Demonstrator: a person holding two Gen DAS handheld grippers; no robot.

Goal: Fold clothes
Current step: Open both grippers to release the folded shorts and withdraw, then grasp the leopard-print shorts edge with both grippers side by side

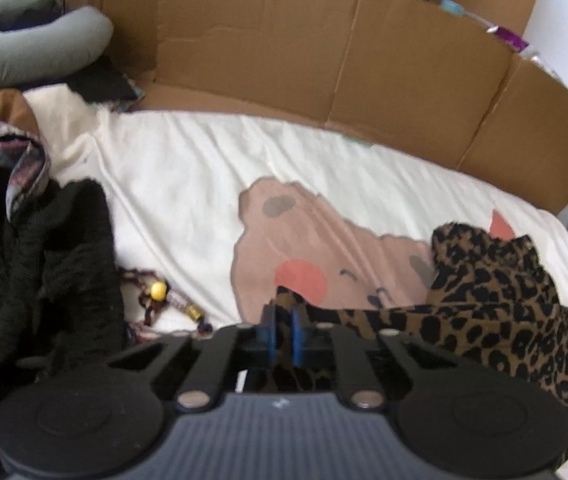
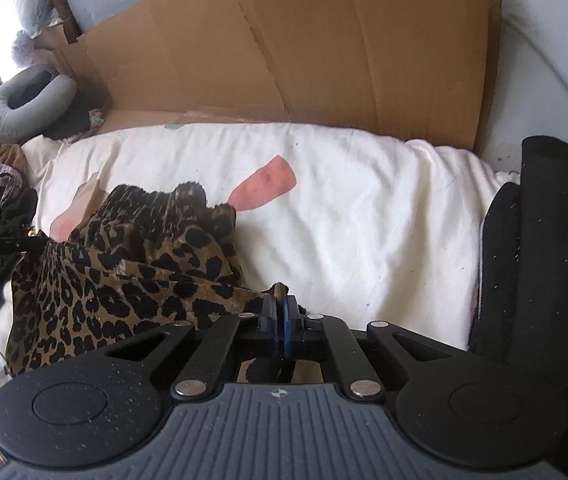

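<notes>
Two grippers, each clamped on one leopard-print garment (image 1: 504,312). Left wrist view: left gripper (image 1: 282,332) pinches a corner of it between blue pads; garment trails right across the white bedsheet (image 1: 171,184), black clothes pile (image 1: 35,264) at left. Right wrist view: right gripper (image 2: 279,330) closed on another edge of it, bulk bunched to the left, cardboard (image 2: 284,52) behind

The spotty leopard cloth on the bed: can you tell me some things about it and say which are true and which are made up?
1. Both tongs pinch the leopard cloth. True: left tongs and right tongs are shut on it.
2. The cloth is folded neatly. False: it lies crumpled.
3. It lies on a white bedcover. True.
4. Cardboard stands behind the bed. True.
5. The black clothes pile covers the leopard cloth. False: it sits apart, to the left.
</notes>
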